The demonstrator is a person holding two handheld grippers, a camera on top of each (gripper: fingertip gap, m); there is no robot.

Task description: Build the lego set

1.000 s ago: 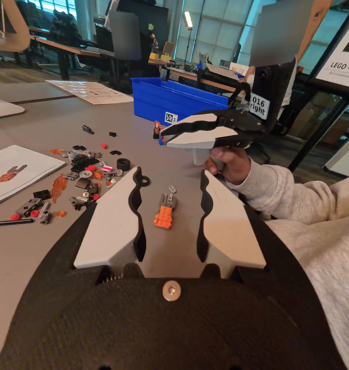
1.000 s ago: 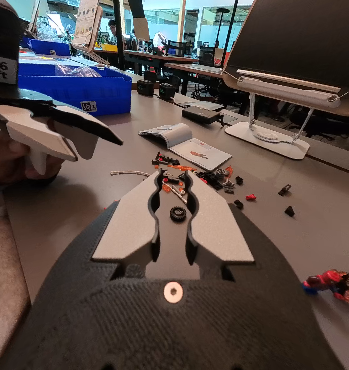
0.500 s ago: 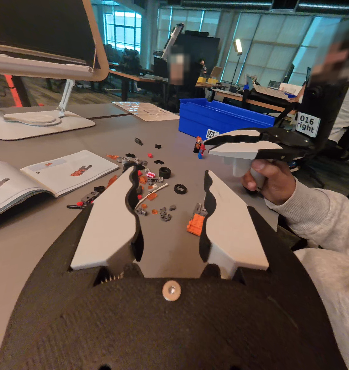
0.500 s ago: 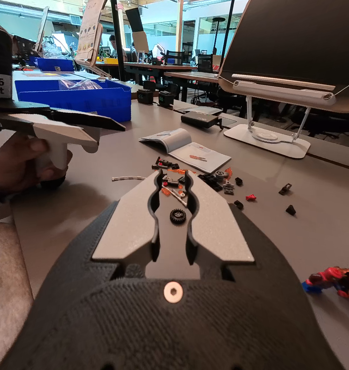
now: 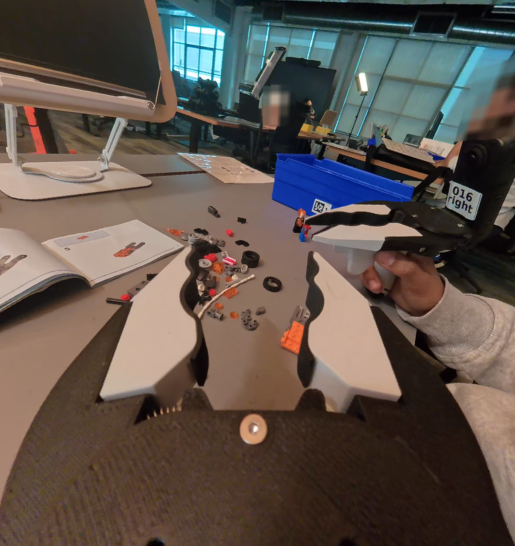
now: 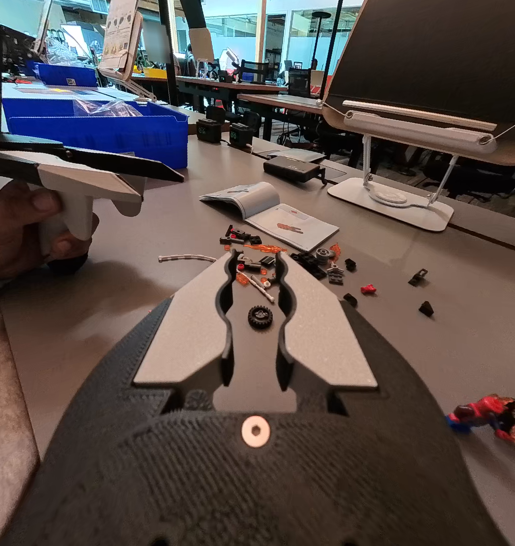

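My left gripper (image 5: pixel 249 253) is open and empty, held above the grey table (image 5: pixel 58 354). An orange and grey lego assembly (image 5: pixel 293 336) lies on the table by the inner edge of its right finger, partly hidden. Loose lego pieces (image 5: pixel 217 266) lie ahead, with a black tyre (image 5: pixel 250 258) and a thin tyre ring (image 5: pixel 272 284). My right gripper (image 6: pixel 256 255) is open and empty above a small black wheel (image 6: pixel 260 316). It shows in the left wrist view (image 5: pixel 312 229), and the left gripper shows in the right wrist view (image 6: pixel 161 189).
An open instruction booklet (image 5: pixel 102 251) lies left of the pieces. A blue bin (image 5: pixel 339 186) and two minifigures (image 5: pixel 302 224) stand at the far right. A white tablet stand (image 5: pixel 67 177) is at the back left. A black box (image 6: pixel 291 170) sits behind the booklet.
My left gripper has pulled back and turned left, so the orange assembly went from between its fingers to beside the right finger. The right gripper has barely moved. Both stay open.
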